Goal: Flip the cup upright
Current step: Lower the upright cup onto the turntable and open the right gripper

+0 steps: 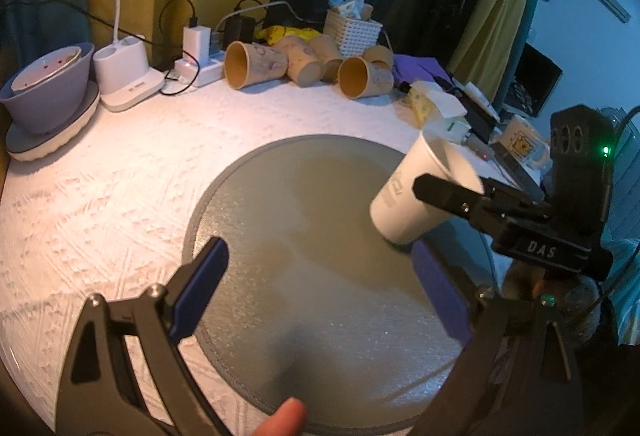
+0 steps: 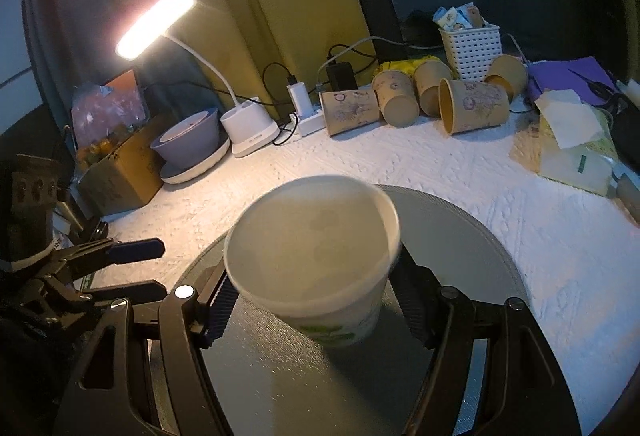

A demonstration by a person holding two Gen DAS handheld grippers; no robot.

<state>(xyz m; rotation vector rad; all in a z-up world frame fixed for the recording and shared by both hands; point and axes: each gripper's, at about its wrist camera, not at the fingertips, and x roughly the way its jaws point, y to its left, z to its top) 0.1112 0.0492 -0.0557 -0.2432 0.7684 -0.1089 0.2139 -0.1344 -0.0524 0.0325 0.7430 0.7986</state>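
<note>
White embossed cloth covers the worktop (image 1: 120, 164), with yellow and dark curtains hanging behind it. On the cloth lies a large round grey mat (image 1: 304, 236), which fills the near middle of both views.

At the far edge stand a purple bowl on a white plate (image 1: 44, 92), a white lamp base (image 1: 128, 76), a white power strip with chargers (image 1: 196, 56) and a white perforated basket (image 1: 352, 30). Several brown paper cups (image 1: 256, 64) lie on their sides in front of the basket. Only the right wrist view shows the lit lamp head (image 2: 156, 24), a cardboard box (image 2: 120, 172) off the worktop's left end and a tissue pack (image 2: 572, 144) in full.

A white paper cup (image 2: 312, 256) is over the mat's right side. The left wrist view shows it tilted, mouth up and away, its base low near the mat; whether the base touches cannot be told. The right wrist view looks into its open mouth and shows green print on its lower wall.

The right tool (image 2: 312, 304) is clenched on the cup, black ribbed fingers (image 2: 218, 306) pressing either side of its wall. The left tool (image 1: 320, 292) is spread wide over the mat, holding nothing, its blue pads (image 1: 200, 288) well apart. A fingertip shows at the bottom edge of the left view.
</note>
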